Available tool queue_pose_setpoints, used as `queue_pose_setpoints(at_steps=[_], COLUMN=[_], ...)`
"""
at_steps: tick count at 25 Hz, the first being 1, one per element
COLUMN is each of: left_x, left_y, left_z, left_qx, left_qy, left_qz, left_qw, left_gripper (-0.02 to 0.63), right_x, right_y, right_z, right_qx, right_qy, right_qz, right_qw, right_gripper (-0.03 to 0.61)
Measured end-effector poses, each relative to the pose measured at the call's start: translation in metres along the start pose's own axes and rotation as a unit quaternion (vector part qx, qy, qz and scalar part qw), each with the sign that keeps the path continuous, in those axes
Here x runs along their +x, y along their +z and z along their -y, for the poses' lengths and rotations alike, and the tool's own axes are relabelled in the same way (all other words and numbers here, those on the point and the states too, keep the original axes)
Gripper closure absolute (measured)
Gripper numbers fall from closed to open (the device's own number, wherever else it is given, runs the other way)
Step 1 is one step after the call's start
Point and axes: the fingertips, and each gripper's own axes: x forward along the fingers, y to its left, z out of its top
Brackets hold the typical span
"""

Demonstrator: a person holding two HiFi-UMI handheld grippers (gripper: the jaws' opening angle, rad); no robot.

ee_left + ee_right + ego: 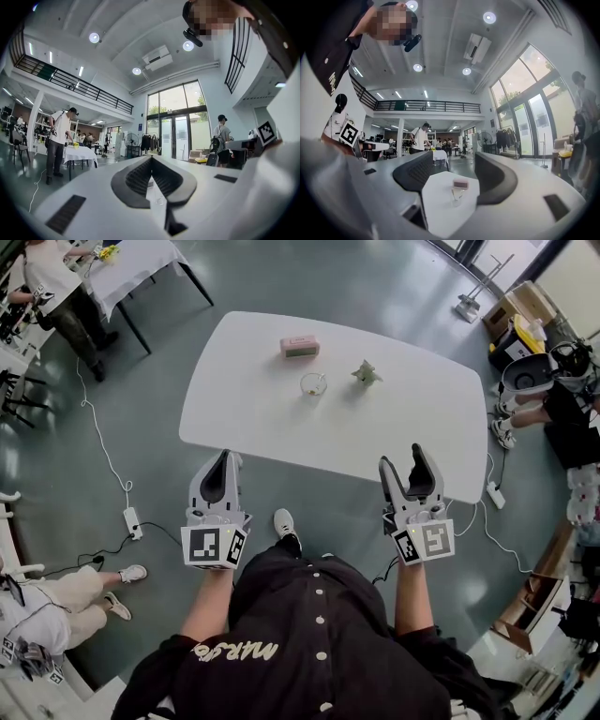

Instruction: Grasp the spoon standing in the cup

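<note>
A clear glass cup point(313, 384) stands near the middle of the white table point(394, 437); the thin spoon point(316, 381) in it is barely visible. Both grippers hover short of the table's near edge, well apart from the cup. My left gripper point(225, 457) has its jaws together, tips touching point(151, 159). My right gripper point(401, 461) is open and holds nothing. In the right gripper view, the cup point(455, 194) shows between the spread jaws point(453, 161), with the table under it.
A pink box point(300, 347) lies behind the cup, and a small greenish crumpled object point(366, 373) sits to the cup's right. A power strip with cable point(131, 519) lies on the floor at left. People stand and sit around the room, with boxes point(520, 310) at upper right.
</note>
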Motion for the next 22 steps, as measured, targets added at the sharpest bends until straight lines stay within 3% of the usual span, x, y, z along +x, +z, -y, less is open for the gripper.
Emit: queue_pose_setpoints(at_steps=[14,22], left_x=[0.073,0.109], left_y=[-0.006,-0.023], left_z=[-0.02,-0.025], left_qx=[-0.015,-0.026], left_qy=[-0.074,-0.073], left_qz=[-0.013,-0.03], left_qw=[0.9971,0.9965], left_gripper=[0.606,0.606], right_x=[0.07,0.122], right_y=[-0.003,0.005], right_z=[-0.001,0.023], right_qx=[-0.016,-0.019], right_qy=[-0.022,0.004], right_qz=[-0.004,0.005], right_qw=[1.0,1.0], right_gripper=[0.313,0.316])
